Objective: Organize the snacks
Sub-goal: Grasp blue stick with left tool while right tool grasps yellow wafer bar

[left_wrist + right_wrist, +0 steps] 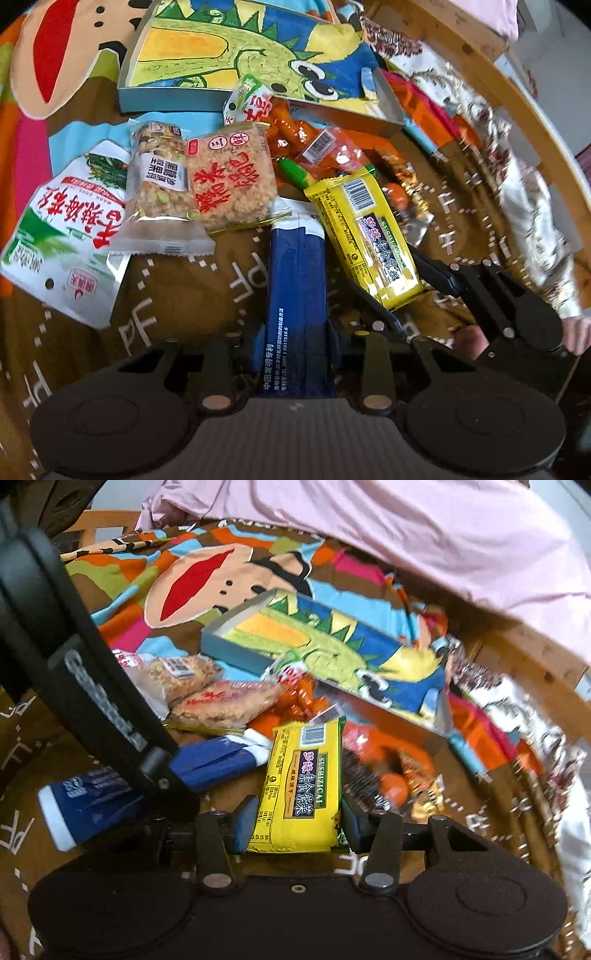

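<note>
Left wrist: jaws pinching blue packet point(297, 295)

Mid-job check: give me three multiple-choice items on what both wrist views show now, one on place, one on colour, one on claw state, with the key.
1. Where does the dinosaur-picture box lie?
A. Beyond the snack pile, on the patterned cloth
B. Between the left claw's fingers
C. On top of the yellow packet

2. What colour is the packet in the right claw?
A. Pink
B. Yellow
C. White

3. What is the state of the left claw?
A. Open over bare cloth
B. Shut on the blue packet
C. Shut on the rice cracker

Key:
1 A, since the box sits past the snacks on the cloth.
2 B, since the yellow packet lies between its fingers.
3 B, since the blue packet runs up between its closed fingers.
</note>
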